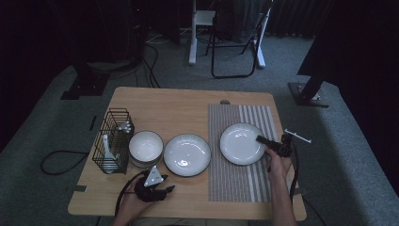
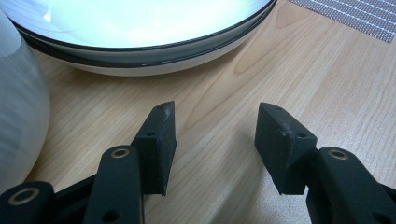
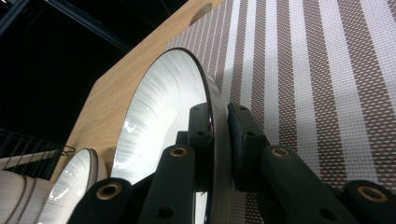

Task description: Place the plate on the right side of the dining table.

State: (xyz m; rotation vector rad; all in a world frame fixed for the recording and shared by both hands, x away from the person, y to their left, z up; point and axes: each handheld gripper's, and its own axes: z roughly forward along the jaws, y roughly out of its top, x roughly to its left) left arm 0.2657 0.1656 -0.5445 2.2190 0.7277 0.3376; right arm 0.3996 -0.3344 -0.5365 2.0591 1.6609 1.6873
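Black right gripper is clamping the glossy white plate's thin rim over the striped woven placemat; left gripper is sitting released on wood.

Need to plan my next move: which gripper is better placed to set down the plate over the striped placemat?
Right. The right gripper already clamps the rim of the plate above the striped placemat; the left gripper is open near the table's front edge.

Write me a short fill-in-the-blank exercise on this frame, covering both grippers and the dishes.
1. The right gripper is shut on the rim of a white ____.
2. That plate lies on the striped ____.
3. The left gripper has its jaws ____, with bare table between them.
4. The bowl stands beside the black wire ____.

Missing words: plate; placemat; open; rack
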